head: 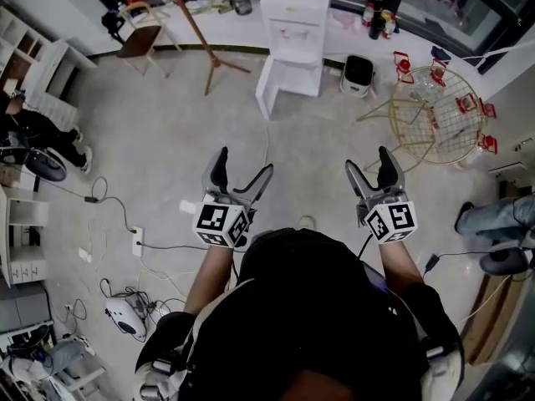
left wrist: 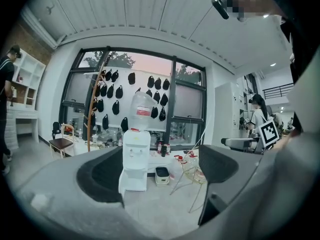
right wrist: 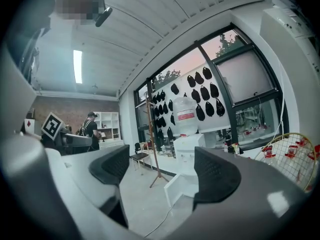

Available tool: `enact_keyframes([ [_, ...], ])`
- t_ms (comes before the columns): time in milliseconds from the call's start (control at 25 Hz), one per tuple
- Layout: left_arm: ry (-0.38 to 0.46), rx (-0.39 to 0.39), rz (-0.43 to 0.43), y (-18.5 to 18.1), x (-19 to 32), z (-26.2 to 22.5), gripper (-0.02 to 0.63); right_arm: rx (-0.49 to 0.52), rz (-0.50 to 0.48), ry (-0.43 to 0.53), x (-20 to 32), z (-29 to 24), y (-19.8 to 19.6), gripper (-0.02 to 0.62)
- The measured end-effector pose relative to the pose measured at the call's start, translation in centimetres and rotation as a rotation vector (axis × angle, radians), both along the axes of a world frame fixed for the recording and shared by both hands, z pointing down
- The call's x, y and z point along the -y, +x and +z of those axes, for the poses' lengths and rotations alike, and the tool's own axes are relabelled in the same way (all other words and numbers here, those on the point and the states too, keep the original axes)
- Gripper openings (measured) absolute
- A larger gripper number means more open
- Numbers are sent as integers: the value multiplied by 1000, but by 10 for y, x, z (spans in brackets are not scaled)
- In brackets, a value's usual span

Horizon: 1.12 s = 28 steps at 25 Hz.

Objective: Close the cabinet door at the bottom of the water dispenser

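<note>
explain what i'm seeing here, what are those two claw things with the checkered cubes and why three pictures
A person holds two hand-held tools, the left gripper and right gripper; the patterned cubes are part of them. One picture looks down from a camera on the person's head; the other two look along each gripper's jaws. Both pairs of jaws stand apart, holding nothing. On the floor stands a white water dispenser, its bottom cabinet door swung open, with a round wire table to its right.

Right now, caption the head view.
Left gripper and right gripper, both open, face the water dispenser, its cabinet door open.
</note>
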<state>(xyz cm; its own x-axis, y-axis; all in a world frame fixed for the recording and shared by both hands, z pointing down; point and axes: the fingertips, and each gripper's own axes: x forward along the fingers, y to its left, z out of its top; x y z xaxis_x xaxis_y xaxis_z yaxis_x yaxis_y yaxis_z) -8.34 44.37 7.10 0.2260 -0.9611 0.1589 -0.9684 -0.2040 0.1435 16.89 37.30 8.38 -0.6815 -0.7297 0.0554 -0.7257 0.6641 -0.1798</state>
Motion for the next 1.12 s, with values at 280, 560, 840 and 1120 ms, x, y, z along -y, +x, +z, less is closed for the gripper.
enact_keyframes([
  [280, -27, 10, -7, 19, 17, 7, 469, 25, -7, -42, 19, 15, 23, 400],
  [560, -62, 5, -23, 7, 30, 21, 469, 5, -23, -51, 30, 25, 18, 400],
  [840, -37, 0, 9, -7, 69, 20, 467, -19, -5, -35, 54, 22, 7, 400],
  [1120, -38, 1, 43, -33, 126, 27, 468, -47, 26, -40, 107, 28, -16, 400],
])
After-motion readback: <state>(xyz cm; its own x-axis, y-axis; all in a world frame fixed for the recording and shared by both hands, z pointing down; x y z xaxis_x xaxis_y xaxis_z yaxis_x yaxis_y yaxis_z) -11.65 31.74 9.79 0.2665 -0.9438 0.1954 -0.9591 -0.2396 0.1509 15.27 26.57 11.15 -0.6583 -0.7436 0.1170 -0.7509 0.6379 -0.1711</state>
